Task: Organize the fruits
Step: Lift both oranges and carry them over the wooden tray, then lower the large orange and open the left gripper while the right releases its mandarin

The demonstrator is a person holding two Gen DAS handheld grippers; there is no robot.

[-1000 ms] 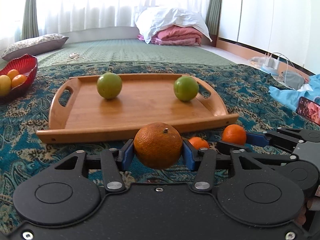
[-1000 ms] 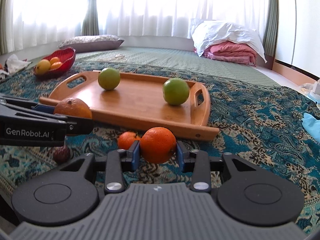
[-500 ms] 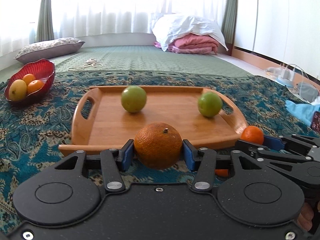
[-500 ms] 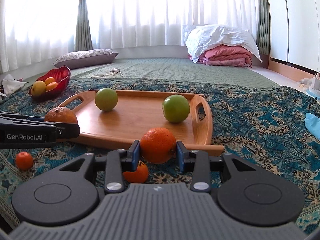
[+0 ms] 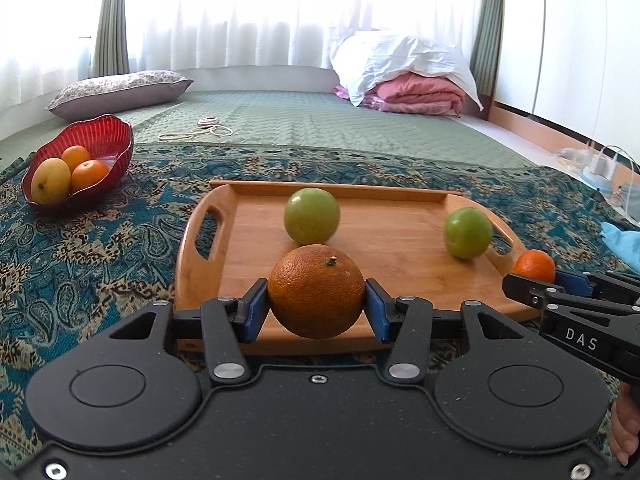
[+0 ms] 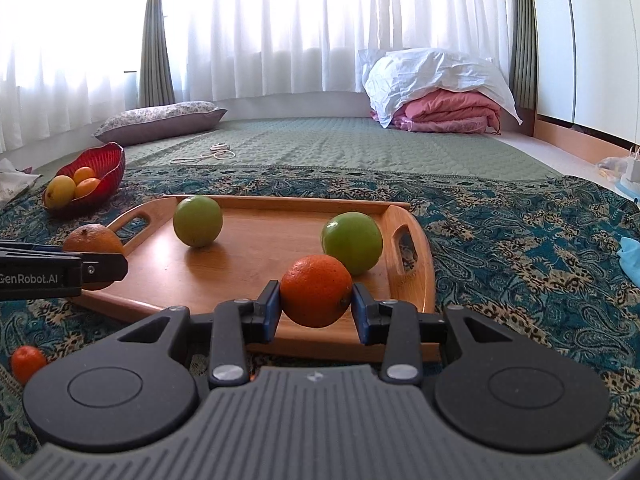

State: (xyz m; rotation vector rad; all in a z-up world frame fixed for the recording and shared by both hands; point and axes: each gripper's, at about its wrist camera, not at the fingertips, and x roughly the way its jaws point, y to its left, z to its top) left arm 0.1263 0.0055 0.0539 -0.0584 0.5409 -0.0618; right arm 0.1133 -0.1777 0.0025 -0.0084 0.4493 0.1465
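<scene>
My left gripper [image 5: 316, 310] is shut on a large dull orange [image 5: 316, 290] and holds it above the near edge of the wooden tray [image 5: 256, 248]. My right gripper [image 6: 316, 308] is shut on a smaller bright orange [image 6: 316, 296] above the tray's [image 6: 256, 280] near right part. Two green fruits [image 5: 312, 216] [image 5: 467, 233] lie on the tray; they also show in the right wrist view [image 6: 198, 221] [image 6: 352, 242]. The right gripper with its orange [image 5: 534, 266] shows at the right of the left wrist view. The left gripper's orange [image 6: 94, 240] shows at the left of the right wrist view.
A red bowl [image 5: 102, 140] with a yellow fruit and two oranges stands at the far left on the patterned cloth [image 5: 80, 256]. A small orange [image 6: 27, 363] lies on the cloth near left. A pillow [image 6: 160, 120], a cord [image 6: 216, 154] and folded bedding [image 6: 440, 88] lie behind.
Both grippers have risen and moved forward with their oranges, from the cloth in front of the tray to above the tray's near edge.
</scene>
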